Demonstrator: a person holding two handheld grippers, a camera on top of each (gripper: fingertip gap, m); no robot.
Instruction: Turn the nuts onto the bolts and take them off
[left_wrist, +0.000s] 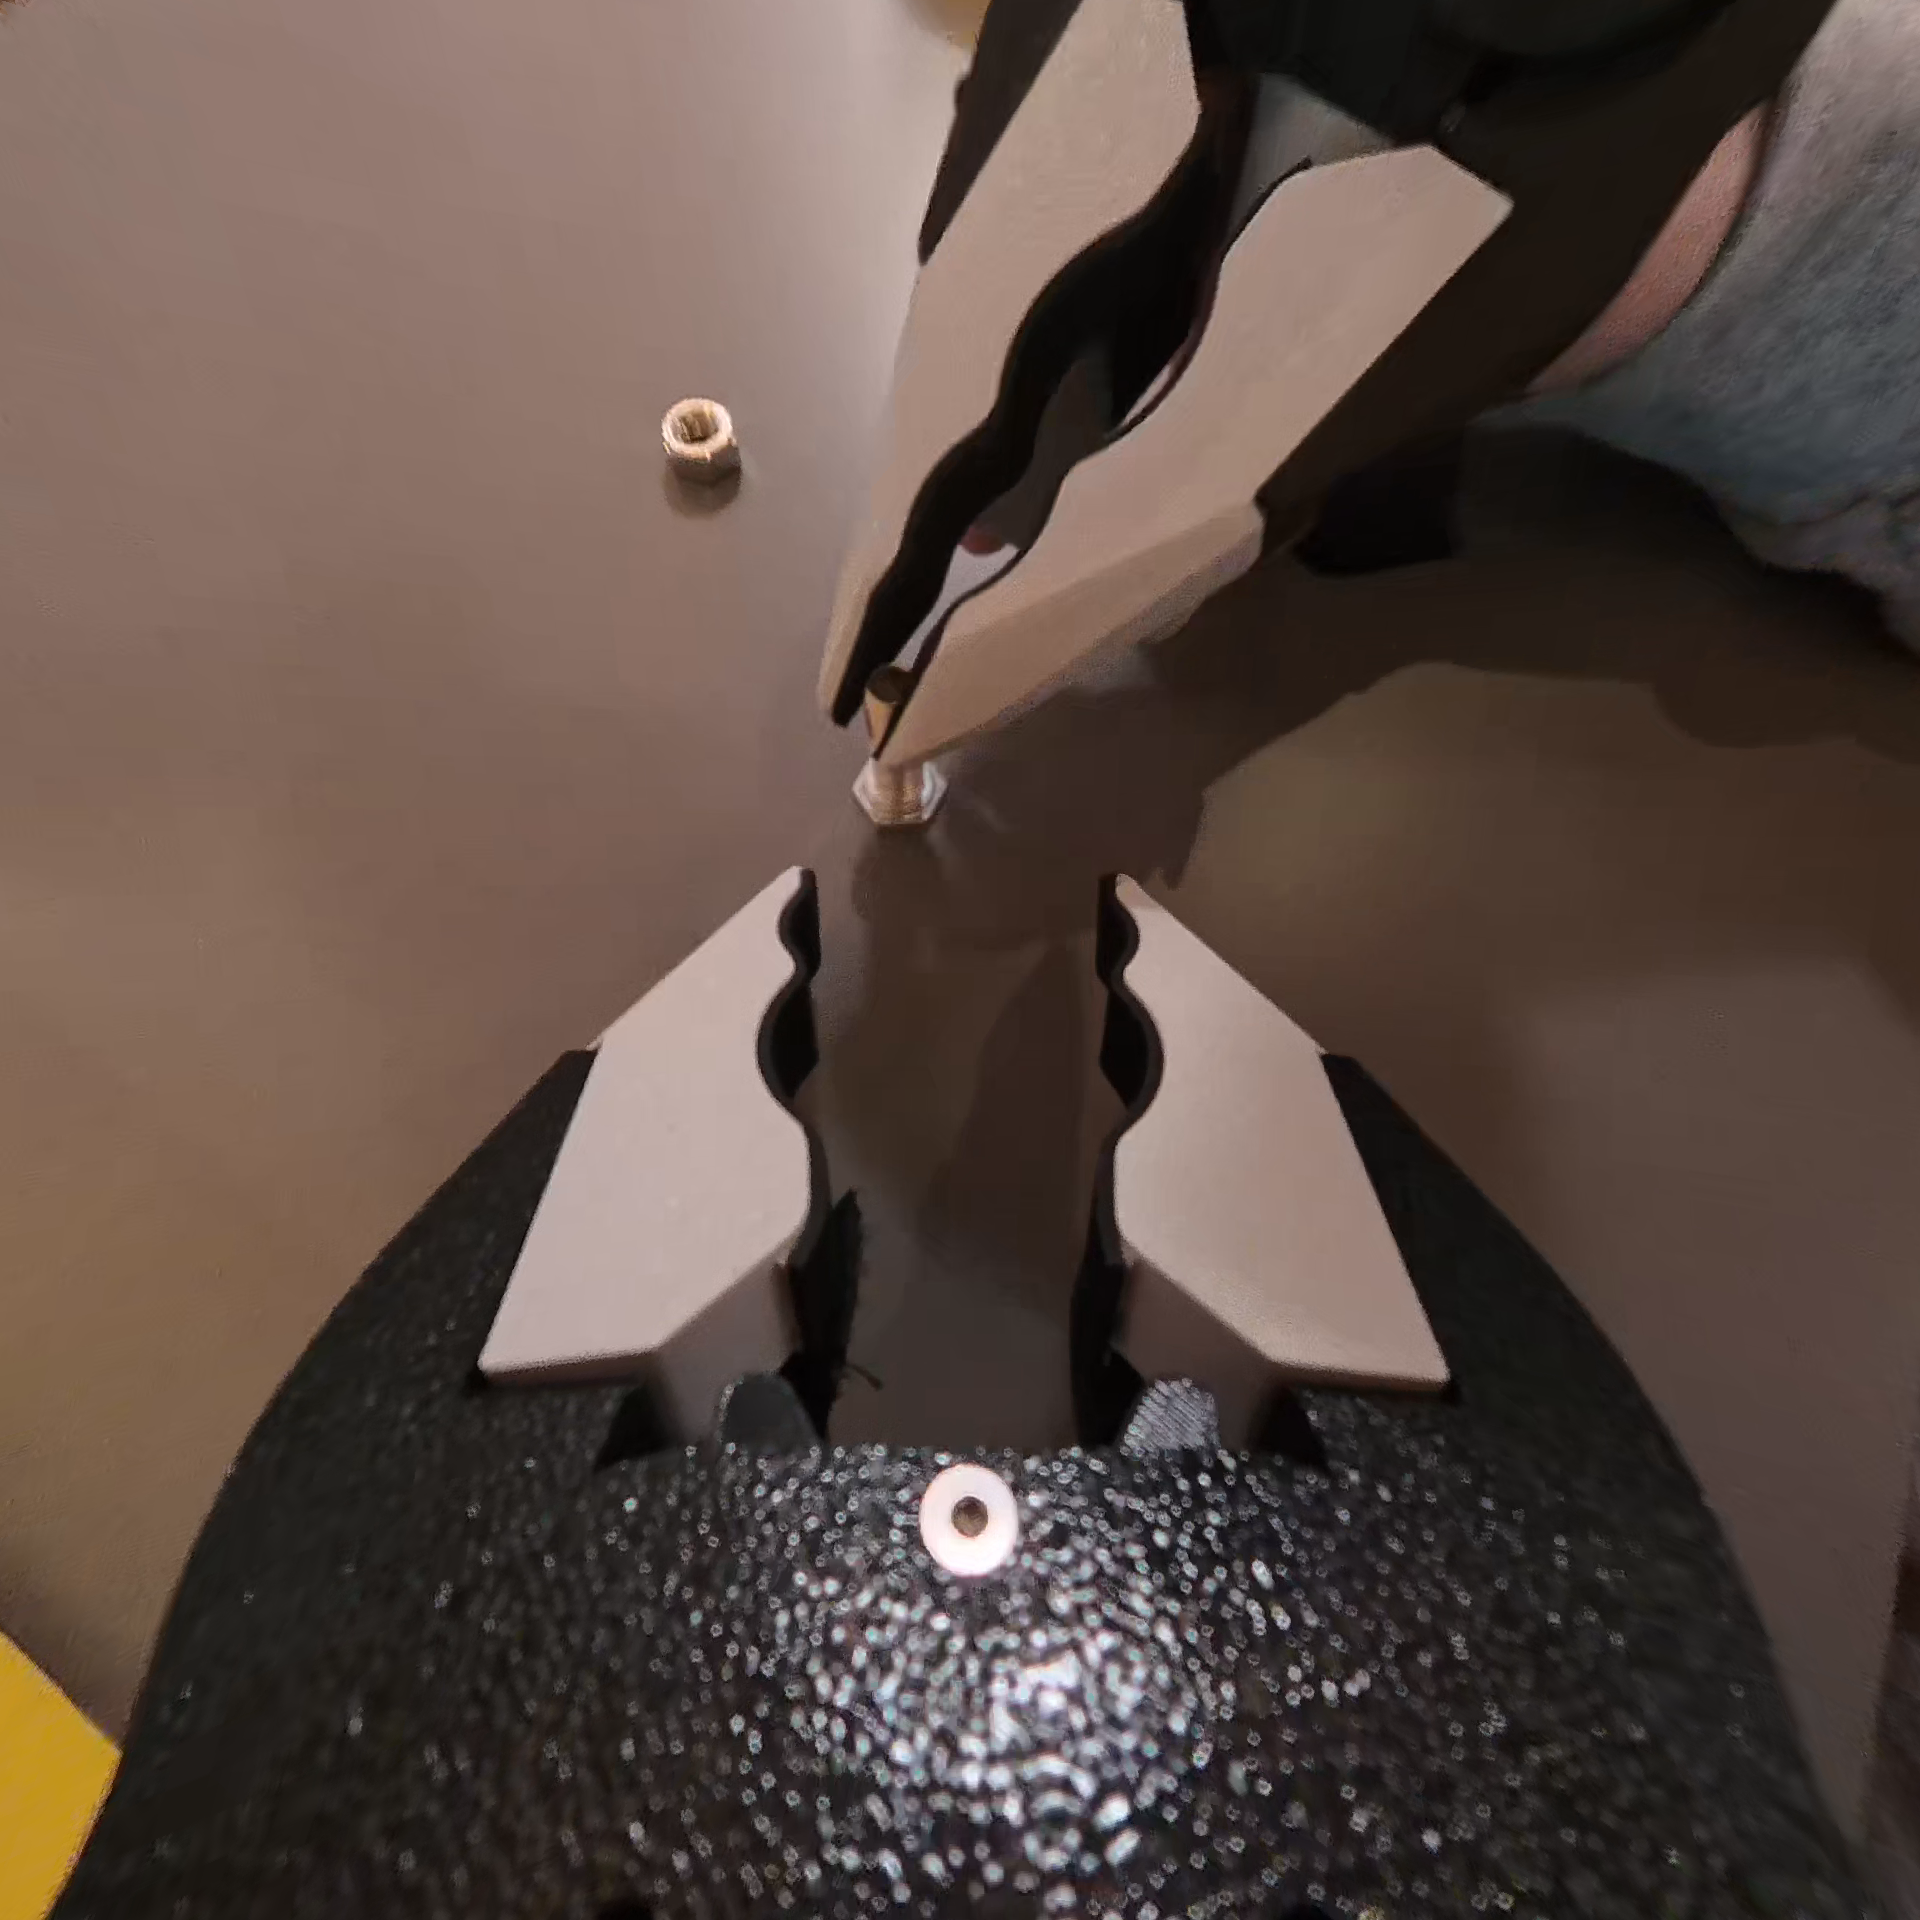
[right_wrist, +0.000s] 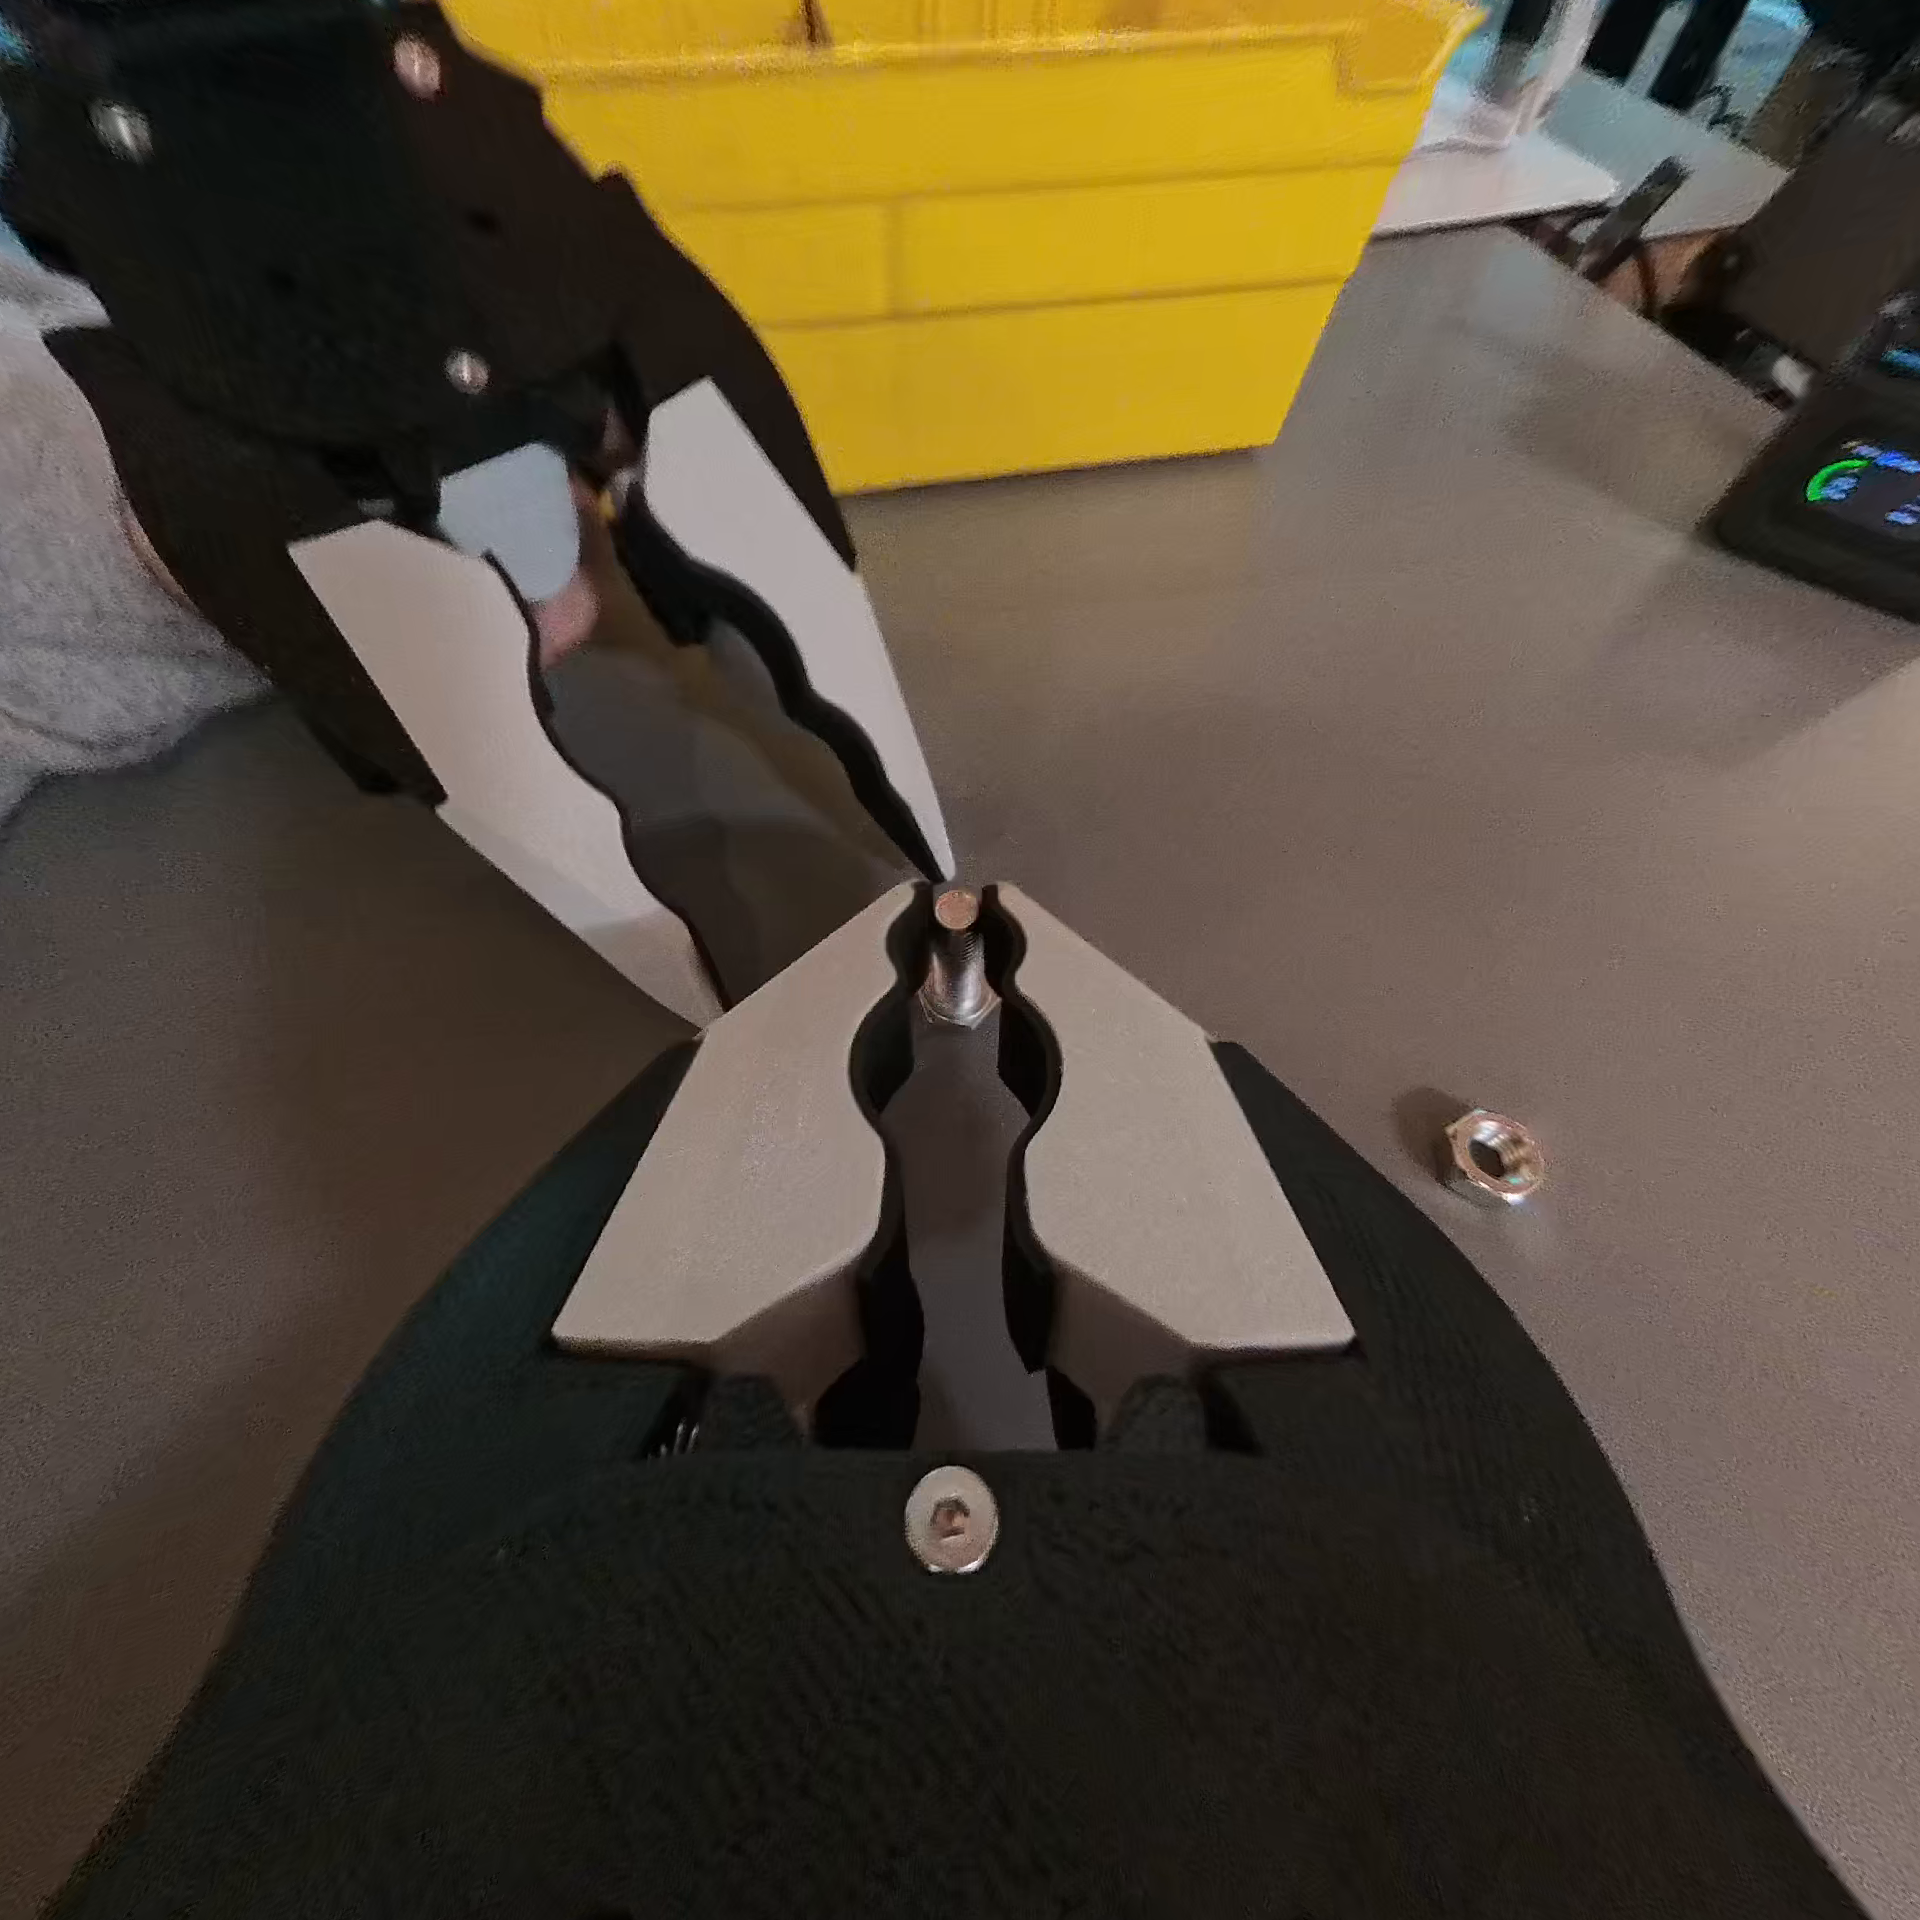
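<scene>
A silver bolt (left_wrist: 896, 795) stands head-down on the brown table (left_wrist: 312, 727). My right gripper (left_wrist: 883, 717) comes down from above and is shut on its threaded upper end. In the right wrist view the bolt (right_wrist: 948, 977) stands upright between the tips of the right gripper (right_wrist: 953, 899). My left gripper (left_wrist: 961, 894) is open and empty, just short of the bolt, with its jaws apart. It also shows in the right wrist view (right_wrist: 821, 935), one fingertip close to the bolt's top. A loose nut (left_wrist: 701, 436) lies on the table apart from the bolt, and shows in the right wrist view (right_wrist: 1493, 1153).
A yellow bin (right_wrist: 1039, 260) stands at the back of the table. A dark device with a lit screen (right_wrist: 1839, 488) stands at the right edge. A person's grey sleeve (left_wrist: 1766, 364) is behind the right gripper. A yellow corner (left_wrist: 42, 1745) shows at lower left. My two grippers' fingertips are within a few centimetres of each other. The loose nut (left_wrist: 701, 436) is about 11 cm from my right fingertips. It is also in sight in the right wrist view (right_wrist: 1494, 1158).
</scene>
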